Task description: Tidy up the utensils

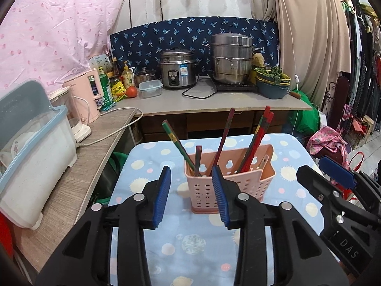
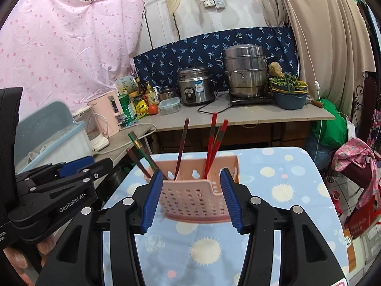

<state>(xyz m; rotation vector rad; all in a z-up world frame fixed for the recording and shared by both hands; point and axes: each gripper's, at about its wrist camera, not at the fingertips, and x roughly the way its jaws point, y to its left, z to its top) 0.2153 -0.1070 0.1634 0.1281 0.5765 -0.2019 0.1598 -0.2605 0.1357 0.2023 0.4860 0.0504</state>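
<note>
A pink perforated utensil basket (image 1: 228, 186) stands upright on the blue dotted tablecloth (image 1: 190, 243), and shows in the right wrist view (image 2: 195, 195) too. Several red and green chopsticks (image 1: 223, 140) stand in it, leaning apart; they also show in the right wrist view (image 2: 212, 143). My left gripper (image 1: 191, 190) is open and empty, held just in front of the basket. My right gripper (image 2: 190, 195) is open and empty, its jaws on either side of the basket's near face without touching it. The right gripper also shows at the right of the left wrist view (image 1: 333, 178).
A white dish box with a blue lid (image 1: 33, 157) sits on the wooden counter (image 1: 78, 181) at left, beside a pink kettle (image 1: 85, 95). The back counter (image 1: 214, 100) holds a rice cooker (image 1: 177, 69), a steamer pot (image 1: 232, 57), bottles and a blue basin (image 1: 272, 88).
</note>
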